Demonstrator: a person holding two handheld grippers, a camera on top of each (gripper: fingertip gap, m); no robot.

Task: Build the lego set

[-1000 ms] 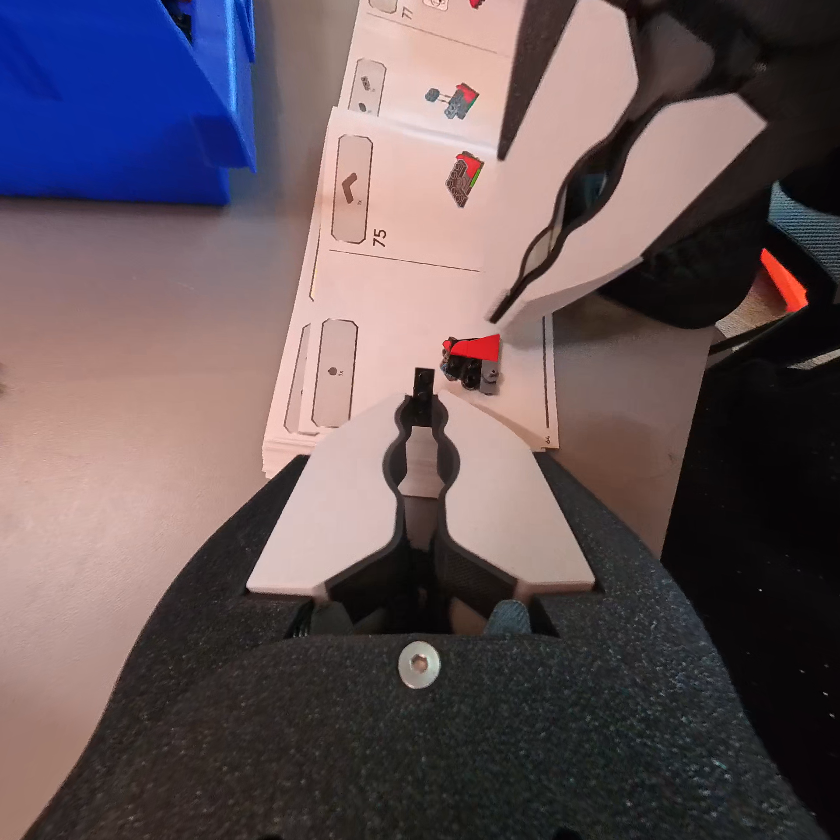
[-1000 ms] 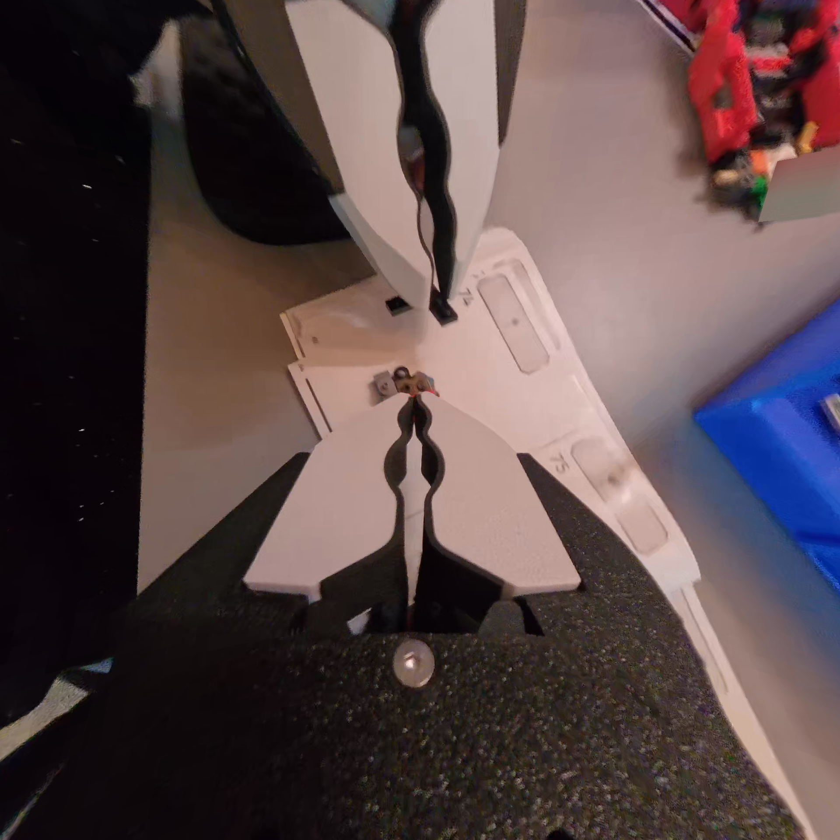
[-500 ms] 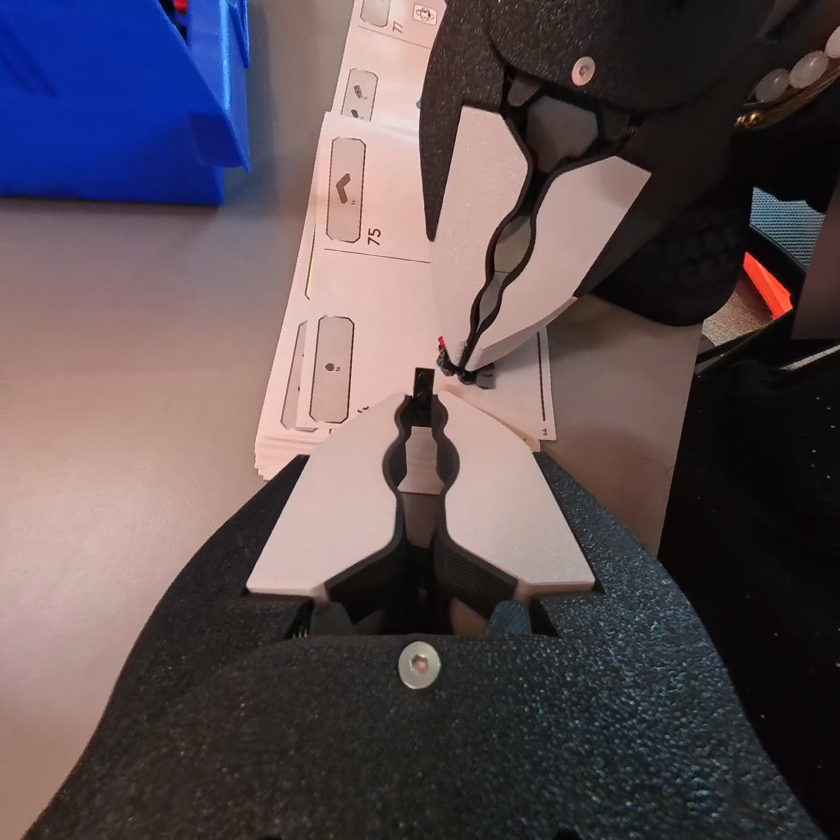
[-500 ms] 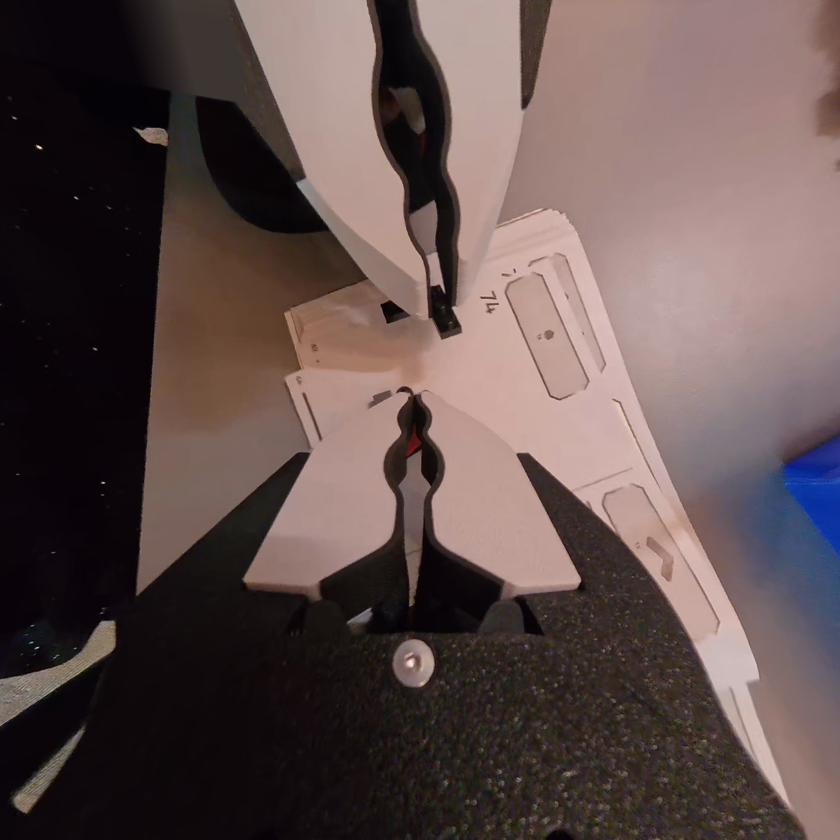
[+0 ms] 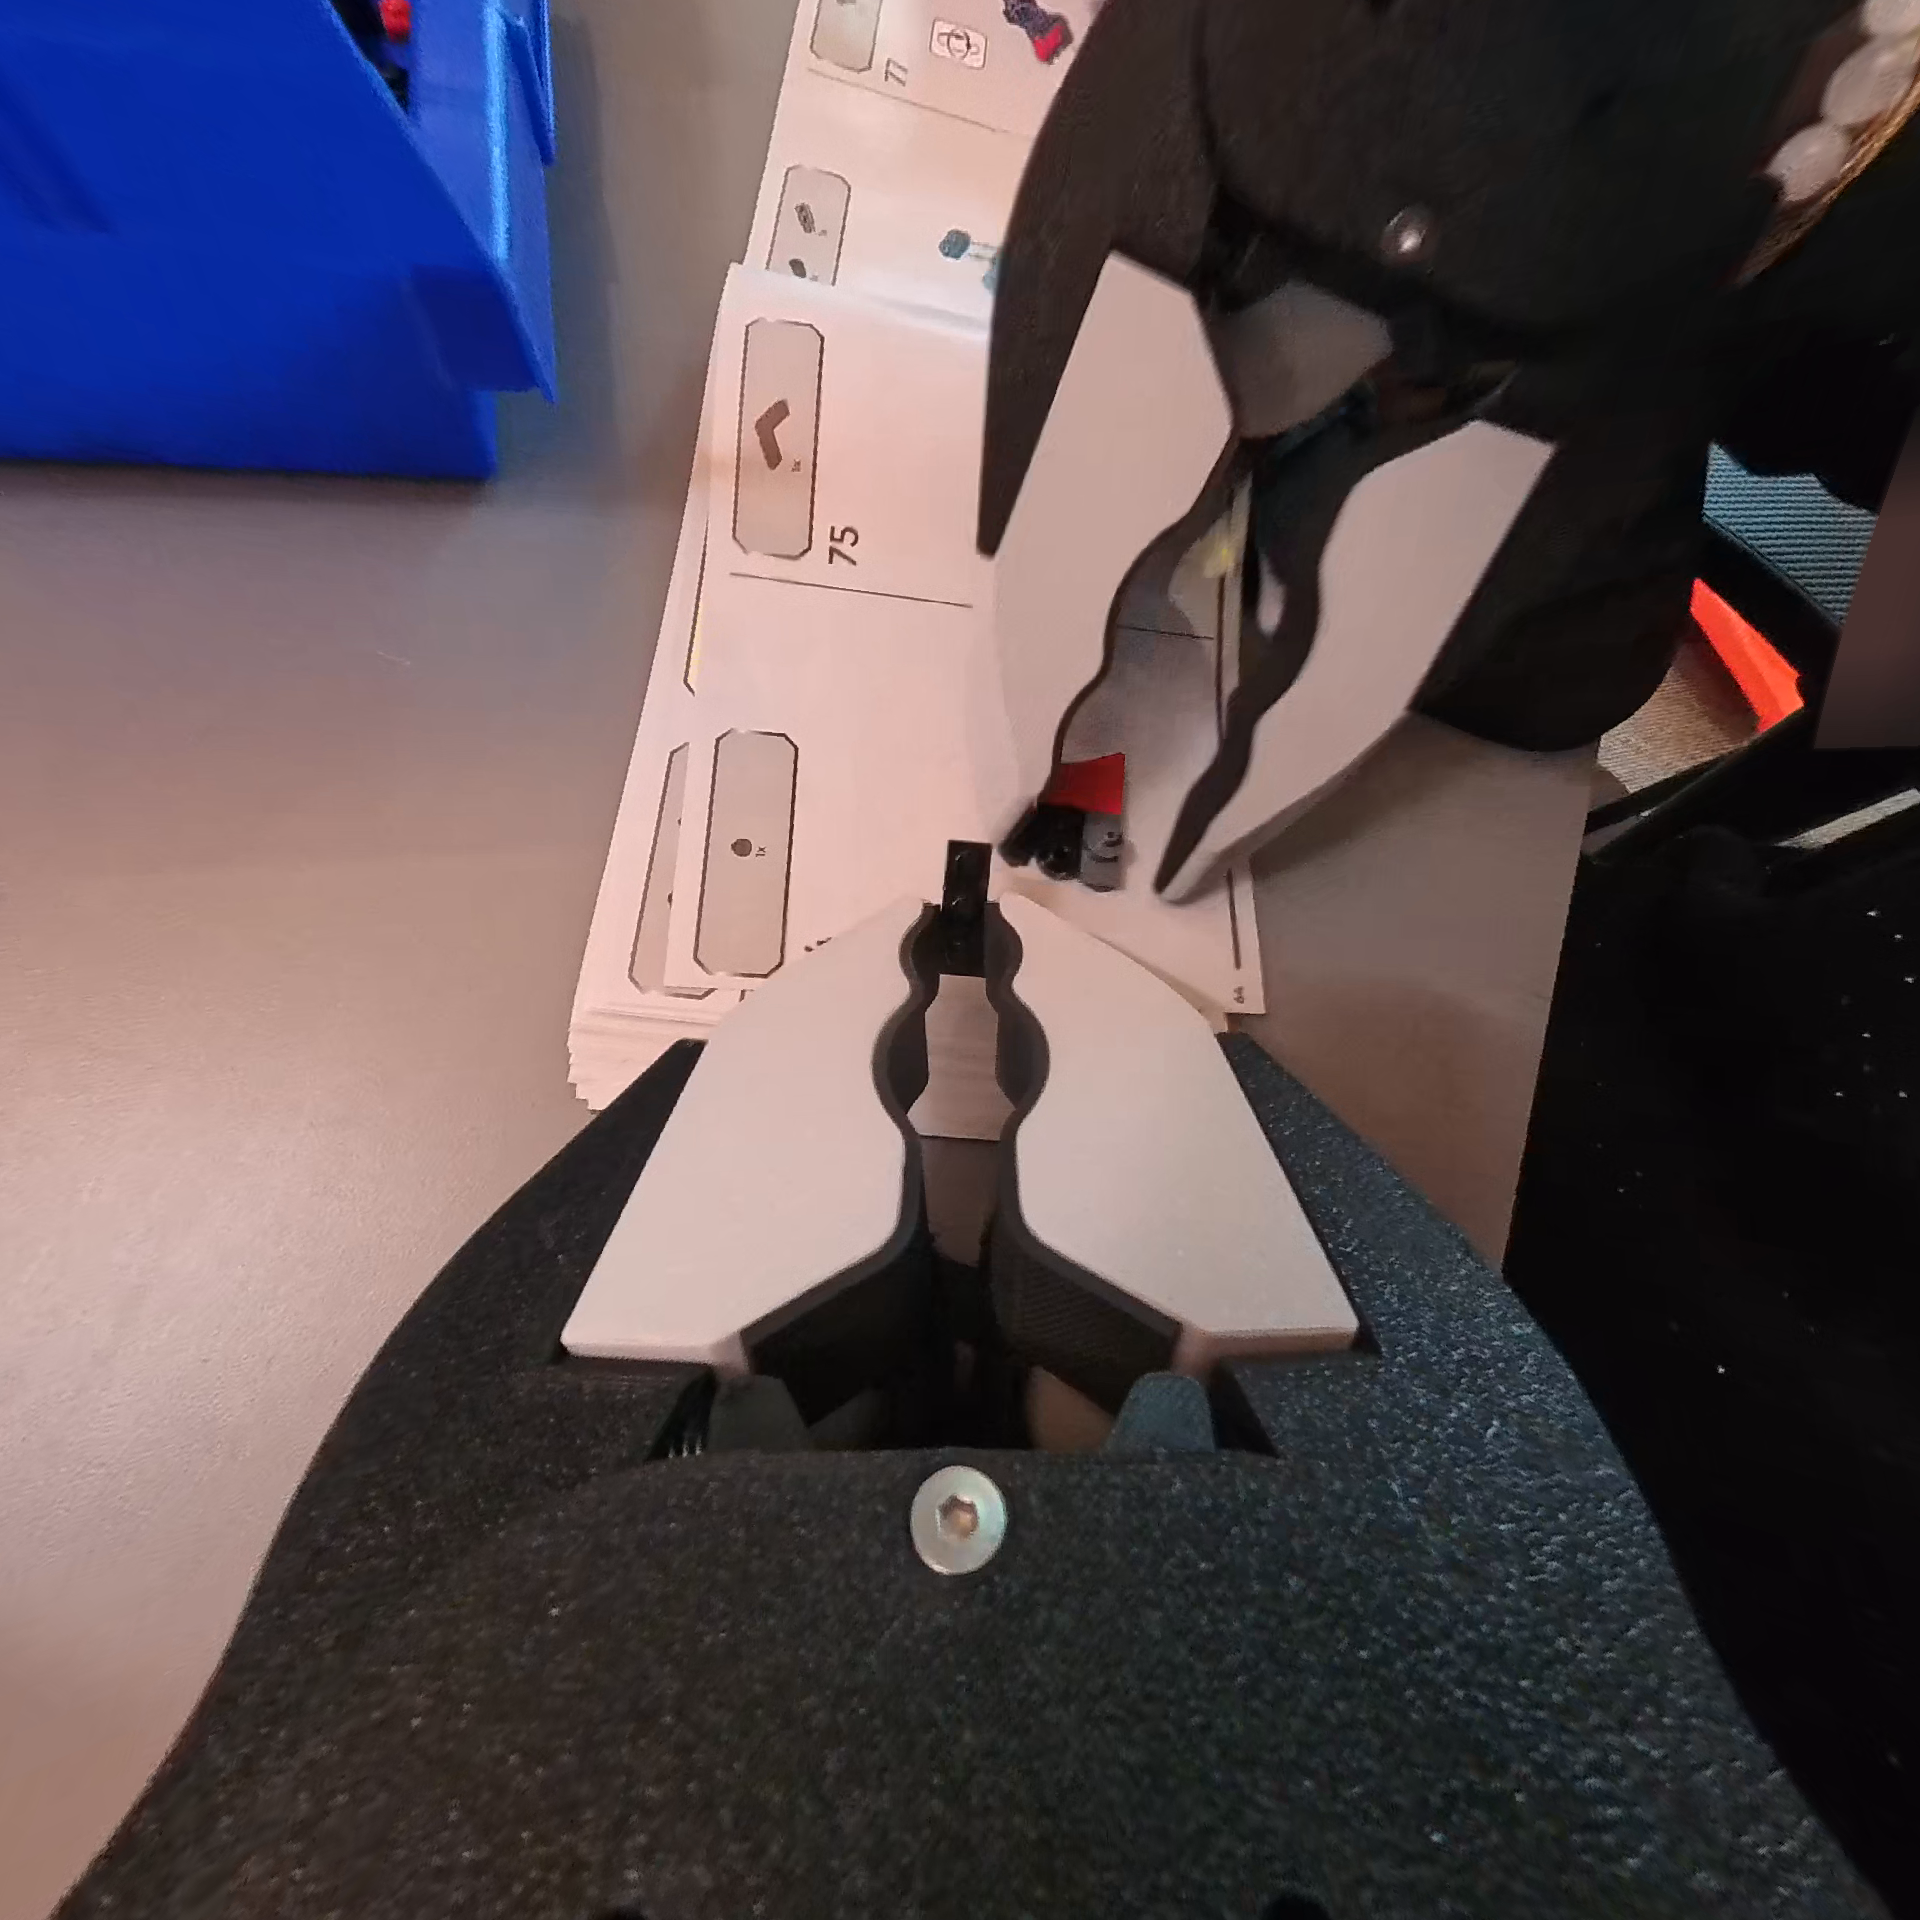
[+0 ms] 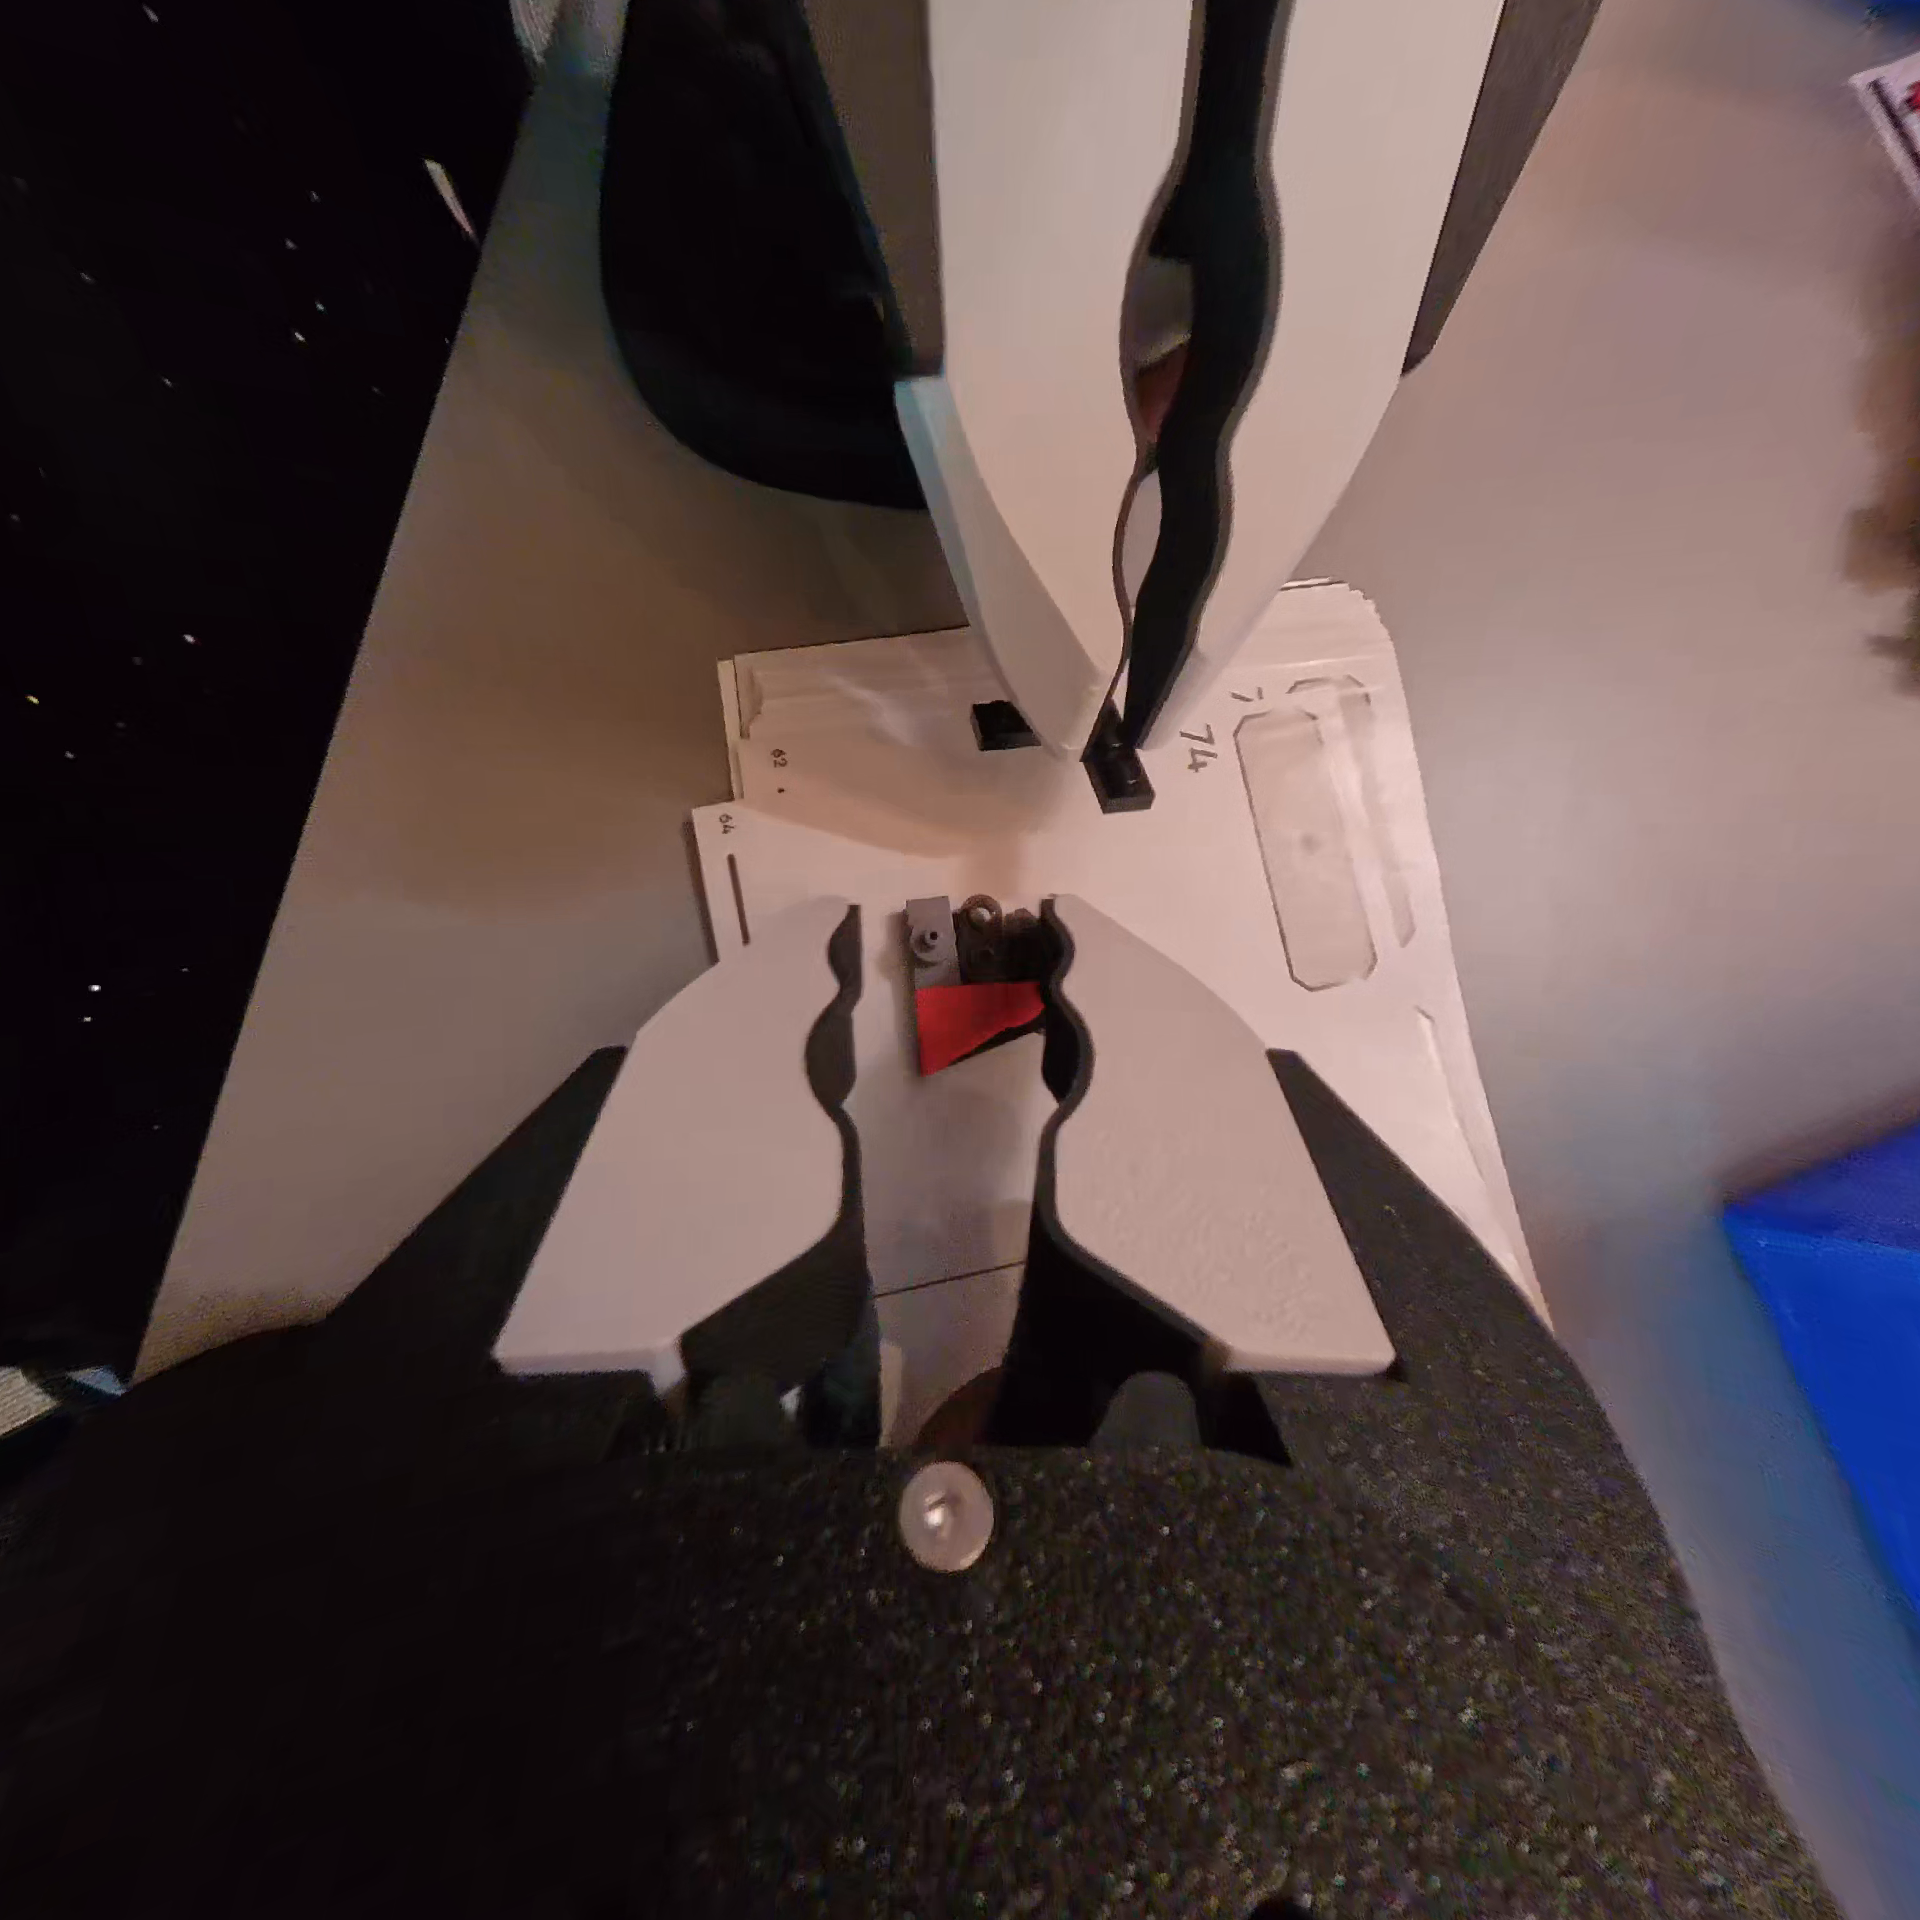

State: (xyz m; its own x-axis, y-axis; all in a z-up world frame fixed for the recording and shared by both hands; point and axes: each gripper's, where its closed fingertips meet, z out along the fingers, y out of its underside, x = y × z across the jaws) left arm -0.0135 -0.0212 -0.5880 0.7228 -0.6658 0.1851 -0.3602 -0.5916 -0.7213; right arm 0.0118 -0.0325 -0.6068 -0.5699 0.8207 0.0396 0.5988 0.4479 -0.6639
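My left gripper (image 5: 964,906) is shut on a small black lego piece (image 5: 964,878) that sticks out past its tips; it shows in the right wrist view (image 6: 1117,774) too. A small red, black and grey lego assembly (image 5: 1075,821) lies on the open instruction booklet (image 5: 831,644). My right gripper (image 6: 951,920) is open, its fingers on either side of the assembly (image 6: 971,987); the right finger looks close to or touching it. In the left wrist view the right gripper (image 5: 1091,862) reaches down from the upper right.
A blue bin (image 5: 239,229) stands at the far left on the grey table (image 5: 260,831); its corner shows in the right wrist view (image 6: 1829,1340). Another small black piece (image 6: 1003,724) lies on the booklet beside the left gripper. The table edge (image 5: 1527,1091) drops off to the right. Less than 4 cm separates the two grippers' tips.
My right gripper was shut at the assembly half a second ago; now it is open around it and the assembly lies on the booklet. My left gripper has kept still with the black piece.
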